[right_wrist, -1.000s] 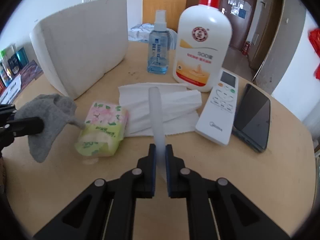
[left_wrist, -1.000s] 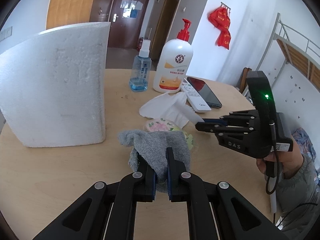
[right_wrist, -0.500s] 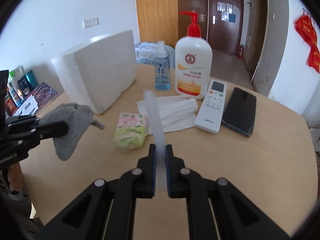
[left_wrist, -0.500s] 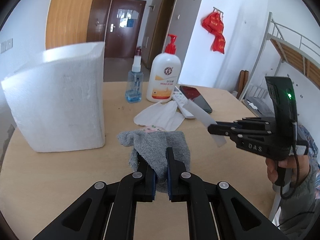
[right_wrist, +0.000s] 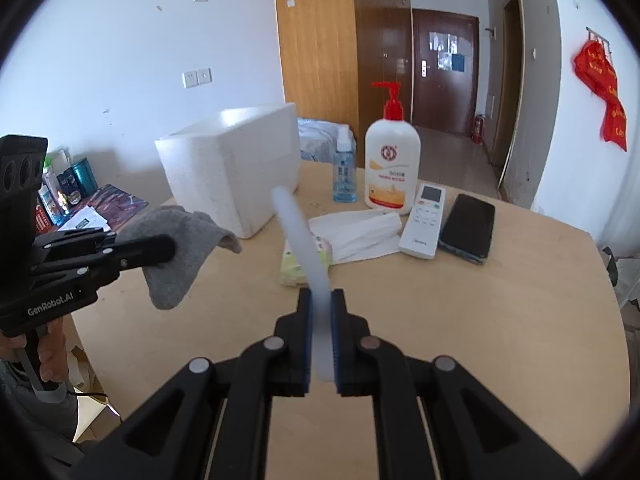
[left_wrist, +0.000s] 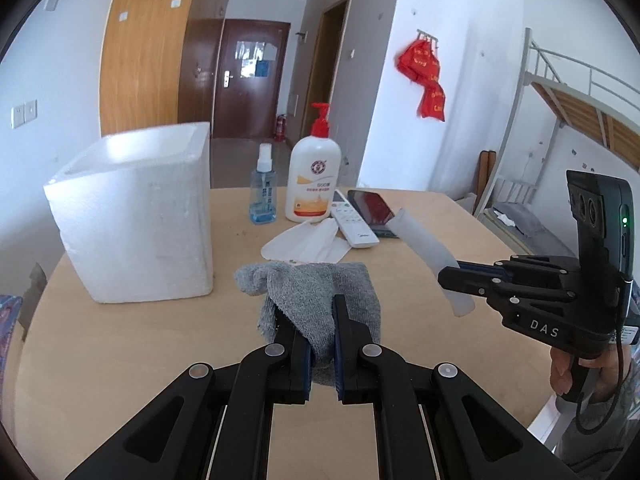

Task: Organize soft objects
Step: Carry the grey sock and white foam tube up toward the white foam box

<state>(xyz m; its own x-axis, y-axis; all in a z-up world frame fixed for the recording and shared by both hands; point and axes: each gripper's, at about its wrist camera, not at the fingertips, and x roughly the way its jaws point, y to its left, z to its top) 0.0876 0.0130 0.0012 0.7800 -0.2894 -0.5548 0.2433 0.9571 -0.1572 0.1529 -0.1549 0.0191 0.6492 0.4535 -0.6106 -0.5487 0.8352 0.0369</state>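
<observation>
The left gripper [left_wrist: 322,344] points down at a slant over the wooden table [left_wrist: 120,360], jaws clamped on a grey sock [left_wrist: 316,296] held clear of the surface. Just beside it, the right gripper [right_wrist: 320,336] is pinched on a translucent white strip [right_wrist: 304,248] that sticks up and forward. Ahead stand a foam box [left_wrist: 136,216], tissue pack [right_wrist: 290,266], tissues [right_wrist: 360,234], 2 bottles, remote and phone; bare tabletop lies near both grippers.
</observation>
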